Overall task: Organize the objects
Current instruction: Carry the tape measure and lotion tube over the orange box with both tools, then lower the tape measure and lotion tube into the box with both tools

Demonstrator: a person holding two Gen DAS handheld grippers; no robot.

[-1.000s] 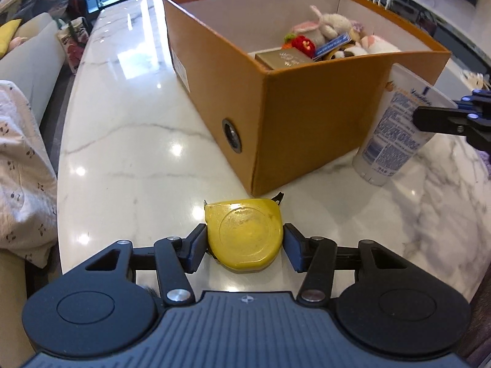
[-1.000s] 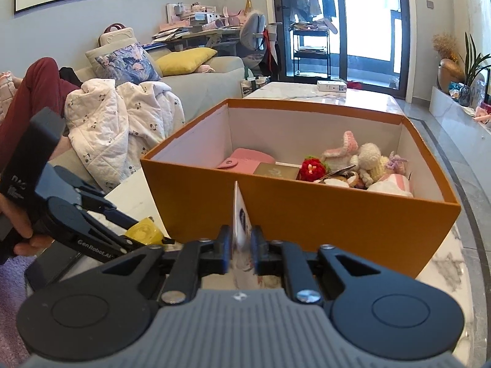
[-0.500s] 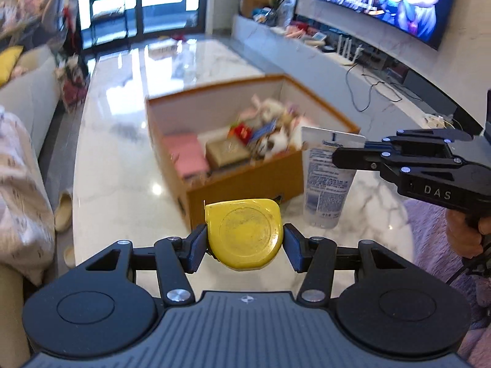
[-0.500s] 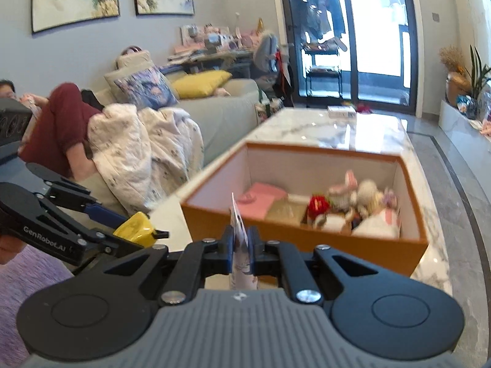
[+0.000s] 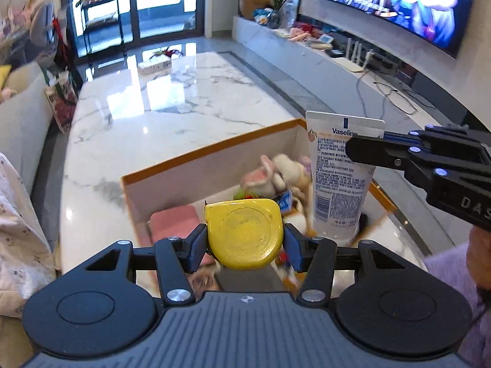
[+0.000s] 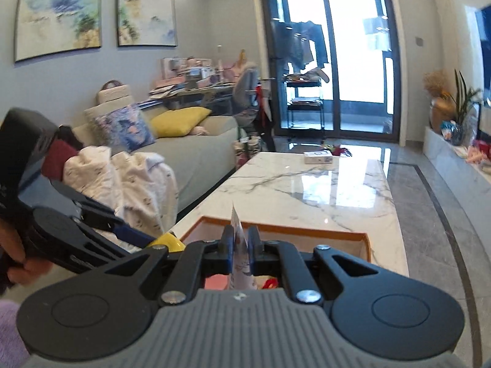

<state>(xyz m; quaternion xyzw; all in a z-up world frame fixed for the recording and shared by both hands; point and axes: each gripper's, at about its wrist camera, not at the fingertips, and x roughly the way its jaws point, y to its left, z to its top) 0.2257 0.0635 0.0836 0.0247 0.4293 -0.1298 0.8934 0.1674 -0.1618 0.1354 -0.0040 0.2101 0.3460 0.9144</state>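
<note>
My left gripper [image 5: 244,243] is shut on a yellow tape measure [image 5: 244,234] and holds it above the orange box [image 5: 208,150]. A white Vaseline tube [image 5: 340,181] hangs cap-down over the box's right side, pinched at its flat top end by my right gripper [image 5: 365,150]. In the right wrist view that gripper [image 6: 240,247] is shut on the tube's thin crimped edge [image 6: 238,230], with the box rim [image 6: 307,233] just below. The left gripper [image 6: 92,230] and the tape measure [image 6: 168,241] show at lower left. Inside the box lie a pink pouch [image 5: 173,224] and plush toys [image 5: 273,174].
The box stands on a long white marble table [image 5: 159,107] with a small white carton [image 5: 155,65] at its far end. A sofa with a blanket [image 6: 132,181] runs along the table's left side. A TV and a low cabinet [image 5: 353,58] stand on the right.
Both grippers have risen with their loads from table level beside the box to above its open top. The box now lies below them and more of the room shows.
</note>
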